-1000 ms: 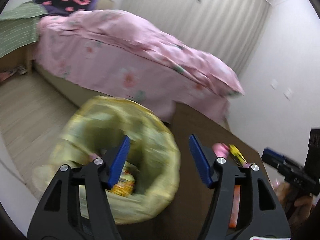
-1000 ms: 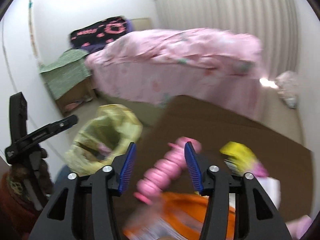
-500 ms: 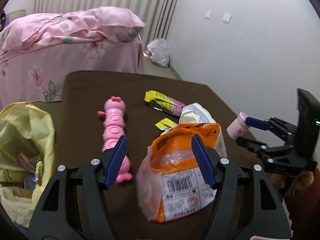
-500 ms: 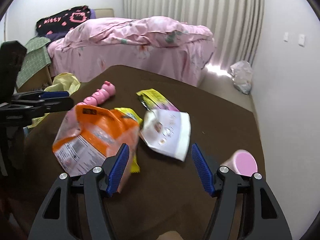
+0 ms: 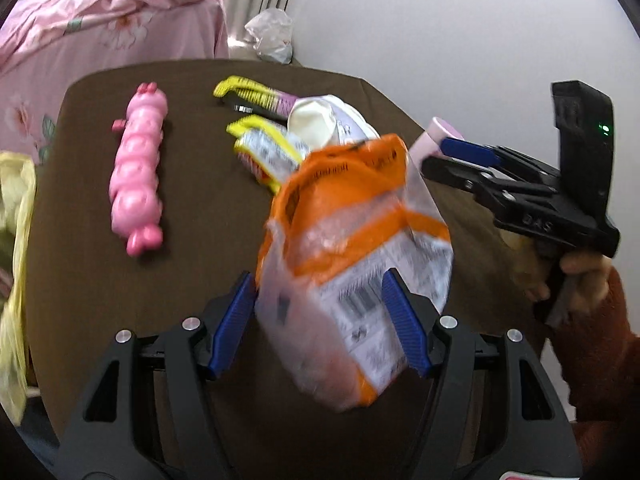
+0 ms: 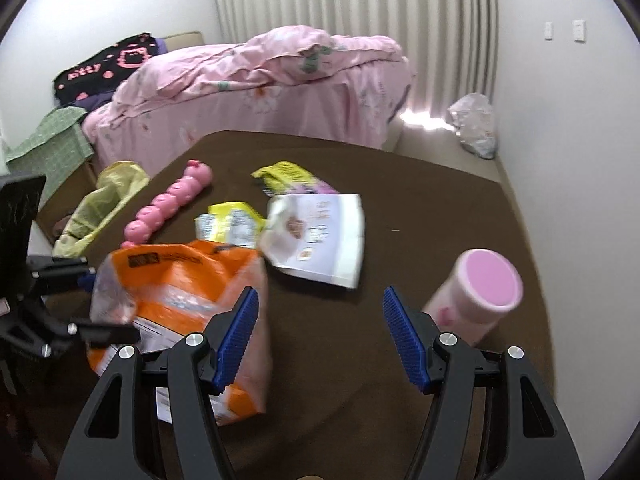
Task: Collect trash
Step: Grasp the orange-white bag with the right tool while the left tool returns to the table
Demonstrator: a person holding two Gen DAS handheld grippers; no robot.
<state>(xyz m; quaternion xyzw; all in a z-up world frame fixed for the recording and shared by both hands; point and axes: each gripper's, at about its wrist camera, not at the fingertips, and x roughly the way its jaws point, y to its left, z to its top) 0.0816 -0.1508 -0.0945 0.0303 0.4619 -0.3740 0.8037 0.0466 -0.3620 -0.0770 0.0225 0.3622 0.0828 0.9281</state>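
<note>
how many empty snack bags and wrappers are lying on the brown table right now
4: the orange bag nearest, between the left gripper fingers; a yellow wrapper behind it; the white pouch mid-table; a yellow-purple wrapper farthest. The bags overlap, so more may be hidden.

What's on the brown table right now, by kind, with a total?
Wrappers/bags: 4: orange bag, white pouch, yellow packet, yellow-purple wrapper
Pink toy: 1
Pink tube: 1
Total: 6
</note>
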